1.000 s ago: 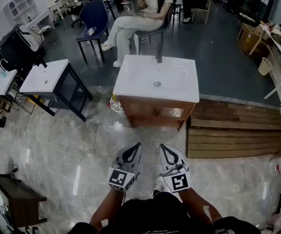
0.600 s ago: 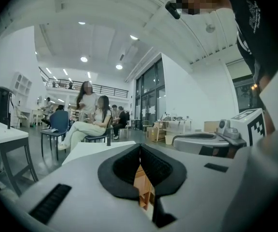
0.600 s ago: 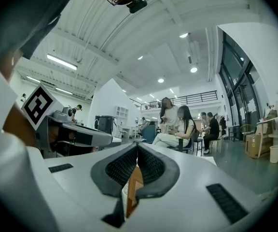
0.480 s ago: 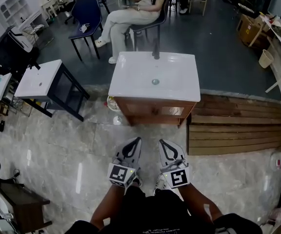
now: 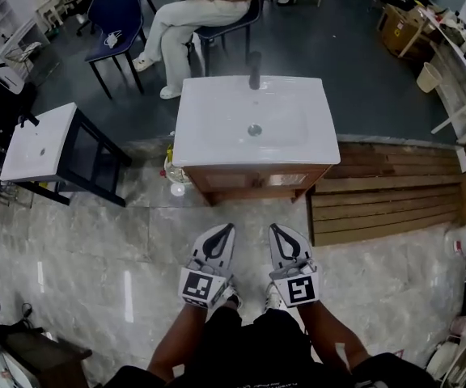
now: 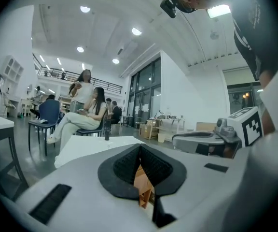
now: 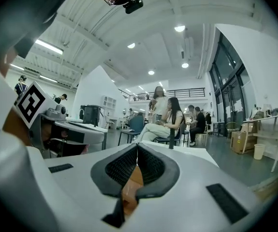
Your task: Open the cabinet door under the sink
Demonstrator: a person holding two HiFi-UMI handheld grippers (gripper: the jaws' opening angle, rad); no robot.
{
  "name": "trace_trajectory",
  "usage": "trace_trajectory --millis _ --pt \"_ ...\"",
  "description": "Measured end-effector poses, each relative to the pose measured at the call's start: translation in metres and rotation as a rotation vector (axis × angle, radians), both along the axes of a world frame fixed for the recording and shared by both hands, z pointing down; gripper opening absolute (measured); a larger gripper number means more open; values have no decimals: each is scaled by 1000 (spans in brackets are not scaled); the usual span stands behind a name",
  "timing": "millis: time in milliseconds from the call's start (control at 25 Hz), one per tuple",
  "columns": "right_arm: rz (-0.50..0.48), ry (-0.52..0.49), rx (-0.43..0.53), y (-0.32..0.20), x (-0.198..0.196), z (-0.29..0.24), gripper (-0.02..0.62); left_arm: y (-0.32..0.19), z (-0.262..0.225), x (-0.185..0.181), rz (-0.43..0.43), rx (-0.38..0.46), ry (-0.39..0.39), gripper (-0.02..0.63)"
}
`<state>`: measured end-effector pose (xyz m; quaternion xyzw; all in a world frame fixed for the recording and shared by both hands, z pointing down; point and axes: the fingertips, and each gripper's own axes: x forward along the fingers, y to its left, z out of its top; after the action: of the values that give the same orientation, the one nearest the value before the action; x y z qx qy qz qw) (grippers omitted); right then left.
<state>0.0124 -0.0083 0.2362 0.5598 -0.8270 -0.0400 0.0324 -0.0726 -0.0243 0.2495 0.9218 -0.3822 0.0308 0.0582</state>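
There are two grippers. The left gripper [image 5: 229, 228] and the right gripper [image 5: 274, 227] both have jaws pressed together on nothing. The brown cabinet door [image 5: 249, 184] is ahead of the jaws, not touching, under one white sink [image 5: 217, 128]. A second sink [image 5: 31, 148] is far left.

A blue chair [image 5: 113, 14] stands at the far left, and a seated person [image 5: 186, 16] in pale trousers is just beside it. Nearer, on the left, a small white basin [image 5: 40, 142] tops a black frame [image 5: 103, 153]. Wooden planks [image 5: 383, 204] lie at the right on the glossy tiled floor [image 5: 95, 241]. A pale bin [image 5: 429, 77] stands beyond them.
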Motion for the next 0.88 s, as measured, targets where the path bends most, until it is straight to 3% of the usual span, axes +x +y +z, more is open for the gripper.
trace_trajectory --millis 200,560,880 --pt "66 39 -35 -27 -9 26 25 -31 27 -7 47 -13 18 23" --pt "59 1 -65 -73 -1 86 25 -82 75 6 -32 -91 80 23" --pt "72 -8 -122 -99 23 159 25 -112 144 23 -79 -102 46 23"
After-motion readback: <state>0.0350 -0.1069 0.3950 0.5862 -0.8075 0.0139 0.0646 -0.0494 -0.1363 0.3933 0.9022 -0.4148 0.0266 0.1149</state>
